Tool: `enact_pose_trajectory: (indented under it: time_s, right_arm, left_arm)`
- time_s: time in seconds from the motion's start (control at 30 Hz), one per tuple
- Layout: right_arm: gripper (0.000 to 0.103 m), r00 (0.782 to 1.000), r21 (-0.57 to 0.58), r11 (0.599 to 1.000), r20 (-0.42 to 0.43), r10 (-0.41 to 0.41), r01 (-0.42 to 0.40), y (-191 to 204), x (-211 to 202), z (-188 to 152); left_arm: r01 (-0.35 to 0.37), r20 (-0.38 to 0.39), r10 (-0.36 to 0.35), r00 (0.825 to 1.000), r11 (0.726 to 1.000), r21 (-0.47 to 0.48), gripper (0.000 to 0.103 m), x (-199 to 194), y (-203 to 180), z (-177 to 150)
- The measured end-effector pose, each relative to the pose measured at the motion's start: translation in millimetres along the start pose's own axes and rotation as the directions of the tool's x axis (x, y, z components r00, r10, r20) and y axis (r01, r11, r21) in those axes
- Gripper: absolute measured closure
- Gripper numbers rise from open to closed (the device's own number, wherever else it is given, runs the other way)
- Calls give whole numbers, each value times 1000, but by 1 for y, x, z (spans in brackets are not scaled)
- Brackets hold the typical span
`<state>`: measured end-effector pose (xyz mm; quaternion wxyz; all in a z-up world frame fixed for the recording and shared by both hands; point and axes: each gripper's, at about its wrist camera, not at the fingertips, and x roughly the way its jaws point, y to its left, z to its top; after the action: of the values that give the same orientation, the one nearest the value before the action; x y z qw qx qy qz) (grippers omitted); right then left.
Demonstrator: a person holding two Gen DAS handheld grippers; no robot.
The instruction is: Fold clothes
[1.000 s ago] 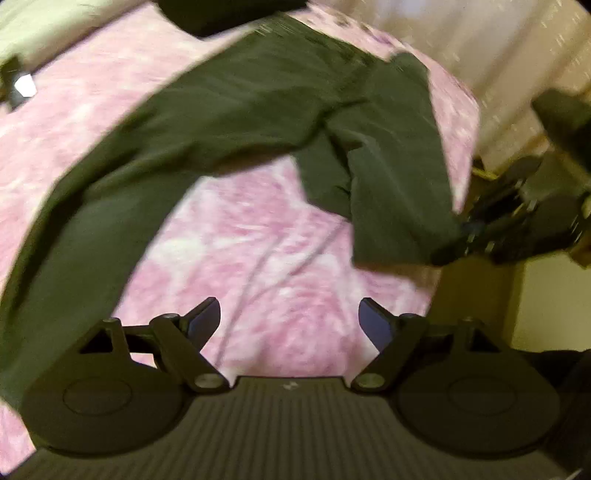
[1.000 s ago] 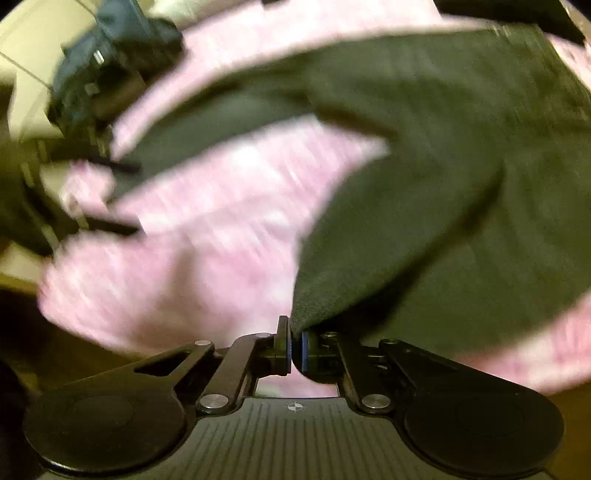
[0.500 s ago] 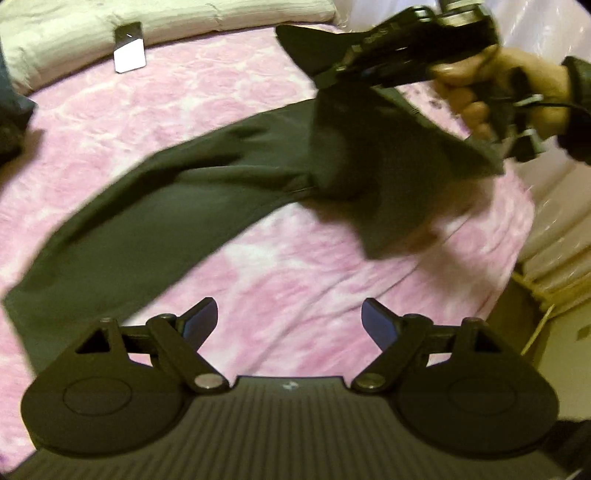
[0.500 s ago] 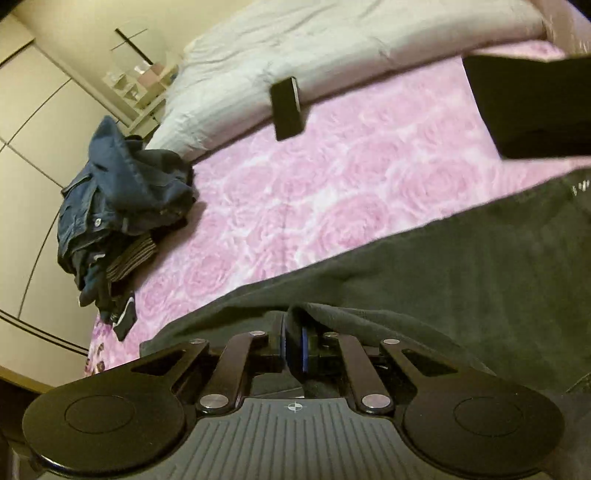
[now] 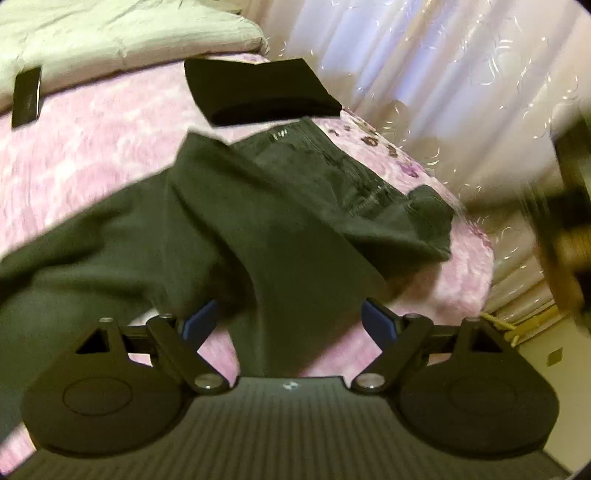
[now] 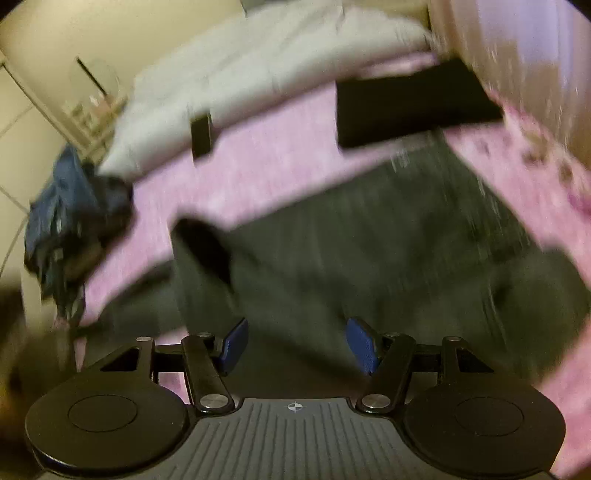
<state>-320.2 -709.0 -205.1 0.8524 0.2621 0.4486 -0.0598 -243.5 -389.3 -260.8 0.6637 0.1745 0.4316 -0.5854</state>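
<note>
Dark olive trousers (image 5: 280, 221) lie on the pink rose-patterned bedspread (image 5: 96, 129), one leg folded over across the other, waistband toward the right edge. My left gripper (image 5: 290, 325) is open, low over the folded leg, which runs between its fingers. In the right wrist view the trousers (image 6: 369, 258) fill the middle, blurred by motion. My right gripper (image 6: 297, 345) is open just above the cloth and holds nothing.
A folded black garment (image 5: 258, 92) lies at the head of the bed, also in the right wrist view (image 6: 413, 107). A dark phone (image 5: 26, 96) lies near the grey pillow (image 5: 110, 33). A heap of blue jeans (image 6: 70, 221) sits at the left. Curtains (image 5: 443, 74) hang on the right.
My right gripper has opened and let go of the trouser leg, which now lies folded over the other leg. My left gripper has moved down close to the cloth, still open.
</note>
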Motion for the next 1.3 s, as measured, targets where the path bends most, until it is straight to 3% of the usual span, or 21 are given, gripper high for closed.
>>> enact_pose_trajectory:
  time_s: [0.17,0.23,0.33,0.37,0.4,0.43,0.53,0.6,0.67,0.73,0.83,0.93,1.07,1.13,1.2,1.23,1.27,1.3]
  right_arm:
    - [40,994,-242,970,-105,-43,16,6,35,-32]
    - [40,992,-371,929,-113,-55,9,11,53,-30]
    - [43,990,-551,835,-122,-75,-4,19,80,-27]
    - [77,988,-604,797,-130,-83,-13,21,89,-26]
    - [95,979,-637,770,-179,-94,-42,24,97,-27]
    - [99,970,-655,754,-209,-121,-48,28,101,-27]
    - [100,954,-590,804,-276,-119,-70,41,88,-23]
    - [100,946,-503,856,-318,-58,-117,61,68,-20]
    - [101,928,-448,873,-372,15,-194,99,50,-21]
    - [101,897,-409,860,-425,118,-307,144,37,-26]
    - [101,862,-427,804,-468,195,-414,226,35,-39]
    - [101,826,-392,777,-490,278,-493,295,53,-50]
    - [101,840,-386,795,-475,263,-468,327,87,-64]
    - [100,846,-383,804,-468,256,-455,344,105,-71]
    - [79,852,-379,813,-460,248,-442,360,122,-77]
    - [55,855,-378,817,-457,244,-435,368,131,-81]
    - [44,858,-376,822,-453,240,-429,376,139,-84]
    - [44,861,-374,826,-449,237,-422,384,148,-87]
  left_arm:
    - [-74,-14,75,997,994,78,21,12,13,28]
    - [-97,-12,99,995,991,96,21,15,18,37]
    - [-119,-11,120,993,989,91,21,13,23,40]
    - [-127,-13,128,992,988,85,21,11,25,40]
    - [-134,-17,136,991,988,76,21,6,28,36]
    - [-142,-22,144,989,988,65,21,0,31,31]
    - [-179,-31,180,983,983,29,21,-28,44,10]
    - [-217,-36,217,976,976,-5,21,-53,58,-9]
    - [-260,-37,258,965,965,-45,21,-82,76,-30]
    - [-302,-37,300,953,948,-103,21,-116,97,-54]
    - [-361,-43,360,932,914,-184,21,-167,127,-92]
    - [-428,-50,430,902,870,-243,21,-220,153,-132]
    - [-507,-72,512,856,804,-310,21,-282,180,-183]
    - [-557,-98,560,823,760,-335,18,-308,192,-211]
    - [-577,-127,576,808,727,-373,17,-327,201,-233]
    - [-578,-140,574,807,718,-387,17,-332,204,-243]
    - [-578,-153,570,807,711,-400,17,-335,207,-251]
    - [-572,-160,561,812,712,-408,17,-336,208,-260]
